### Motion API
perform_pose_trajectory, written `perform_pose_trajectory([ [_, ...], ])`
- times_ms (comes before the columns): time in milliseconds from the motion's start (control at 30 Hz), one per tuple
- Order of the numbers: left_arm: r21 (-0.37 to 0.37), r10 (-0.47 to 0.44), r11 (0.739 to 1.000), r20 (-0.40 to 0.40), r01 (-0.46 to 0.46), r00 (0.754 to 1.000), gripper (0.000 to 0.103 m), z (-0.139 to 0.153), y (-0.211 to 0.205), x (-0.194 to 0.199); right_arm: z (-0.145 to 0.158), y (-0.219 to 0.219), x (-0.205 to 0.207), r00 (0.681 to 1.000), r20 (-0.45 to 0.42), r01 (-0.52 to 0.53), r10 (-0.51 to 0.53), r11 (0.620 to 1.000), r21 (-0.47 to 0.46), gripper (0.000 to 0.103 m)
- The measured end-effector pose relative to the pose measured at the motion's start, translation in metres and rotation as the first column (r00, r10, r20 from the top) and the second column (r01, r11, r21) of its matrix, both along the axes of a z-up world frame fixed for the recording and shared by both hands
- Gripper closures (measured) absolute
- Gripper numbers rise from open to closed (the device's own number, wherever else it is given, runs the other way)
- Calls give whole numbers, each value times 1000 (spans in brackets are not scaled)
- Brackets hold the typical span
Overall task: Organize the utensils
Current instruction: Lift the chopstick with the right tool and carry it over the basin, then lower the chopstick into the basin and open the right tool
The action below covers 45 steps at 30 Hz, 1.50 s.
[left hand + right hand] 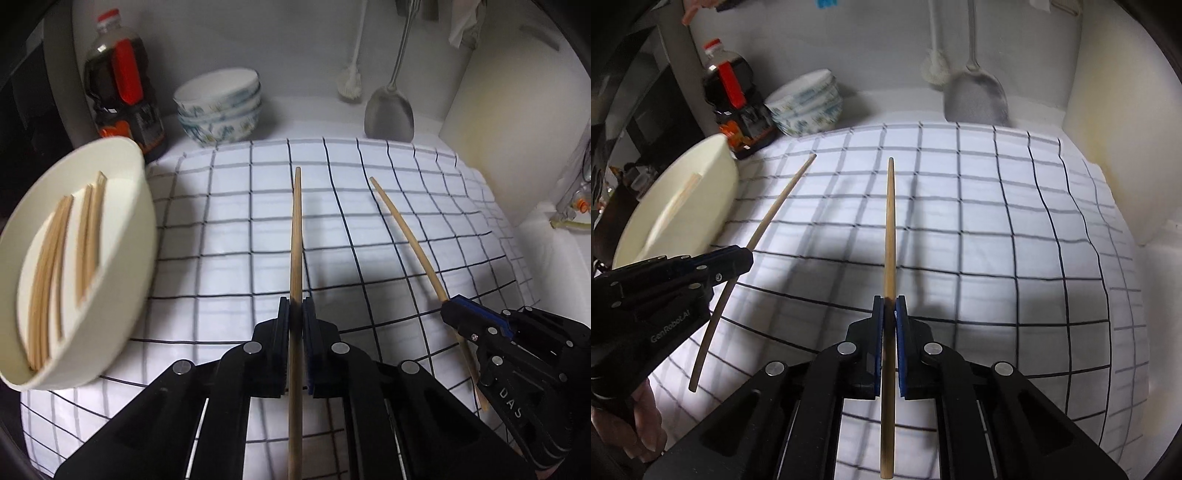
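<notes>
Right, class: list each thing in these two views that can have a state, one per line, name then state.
left gripper: shut on a chopstick
left chopstick: clamped, lifted off the cloth
right gripper: shut on a chopstick
right chopstick: clamped, lifted off the cloth
cream bowl: holds several chopsticks
patterned bowls: stacked
sauce bottle: capped, upright
checked cloth: spread flat

The left gripper (295,314) points steeply downward, its jaws pressed together on a thin stick that runs lengthwise between the pads. The right gripper (889,310) tilts down at much the same angle, its jaws likewise clamped. They hang side by side, near but apart. A hand (639,424) grips the left gripper's handle.
</notes>
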State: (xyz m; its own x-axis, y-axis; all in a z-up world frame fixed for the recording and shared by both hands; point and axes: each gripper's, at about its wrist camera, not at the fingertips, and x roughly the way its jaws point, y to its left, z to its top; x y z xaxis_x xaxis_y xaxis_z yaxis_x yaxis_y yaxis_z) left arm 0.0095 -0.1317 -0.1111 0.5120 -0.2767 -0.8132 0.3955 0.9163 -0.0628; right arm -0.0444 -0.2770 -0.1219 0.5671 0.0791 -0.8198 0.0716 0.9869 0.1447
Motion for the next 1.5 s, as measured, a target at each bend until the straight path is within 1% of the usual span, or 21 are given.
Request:
perform_pose_trajectory([
  [133, 2, 8, 1000, 62, -8, 998, 95, 29, 26, -3, 27, 21, 0, 999, 33, -24, 24, 1000, -10, 97],
  [200, -9, 22, 1000, 92, -21, 996, 95, 49, 47, -3, 40, 32, 3, 998, 51, -40, 41, 999, -9, 97],
  [300, -20, 52, 999, 125, -50, 991, 95, 70, 76, -1, 63, 57, 12, 993, 87, -78, 78, 997, -1, 97],
  [367, -17, 76, 997, 136, -74, 988, 95, 80, 96, 5, 74, 72, 20, 988, 106, -109, 108, 994, 3, 97],
  [533, -4, 155, 988, 127, -156, 980, 95, 91, 149, 26, 92, 124, 52, 970, 137, -207, 203, 978, 16, 97],
  [600, -2, 196, 980, 123, -197, 973, 95, 95, 171, 36, 96, 146, 68, 962, 141, -239, 232, 970, 37, 97],
  [733, -3, 242, 970, 115, -243, 963, 95, 99, 210, 59, 100, 184, 95, 949, 154, -286, 275, 957, 53, 97],
  [867, 15, 260, 965, 103, -263, 960, 95, 93, 232, 81, 97, 220, 125, 941, 145, -319, 307, 945, 68, 97],
  [967, 23, 268, 962, 71, -270, 961, 95, 79, 243, 96, 84, 237, 144, 947, 101, -313, 305, 947, 77, 97],
  [1067, 21, 269, 963, 29, -270, 963, 95, 61, 248, 108, 71, 250, 153, 950, 64, -310, 306, 949, 63, 97],
  [1300, 30, 265, 964, -54, -264, 963, 95, 26, 250, 124, 41, 260, 174, 956, -37, -290, 292, 955, 58, 97],
  [1500, 45, 281, 959, -87, -278, 956, 95, 12, 253, 129, 31, 262, 179, 955, -73, -283, 286, 958, 53, 97],
])
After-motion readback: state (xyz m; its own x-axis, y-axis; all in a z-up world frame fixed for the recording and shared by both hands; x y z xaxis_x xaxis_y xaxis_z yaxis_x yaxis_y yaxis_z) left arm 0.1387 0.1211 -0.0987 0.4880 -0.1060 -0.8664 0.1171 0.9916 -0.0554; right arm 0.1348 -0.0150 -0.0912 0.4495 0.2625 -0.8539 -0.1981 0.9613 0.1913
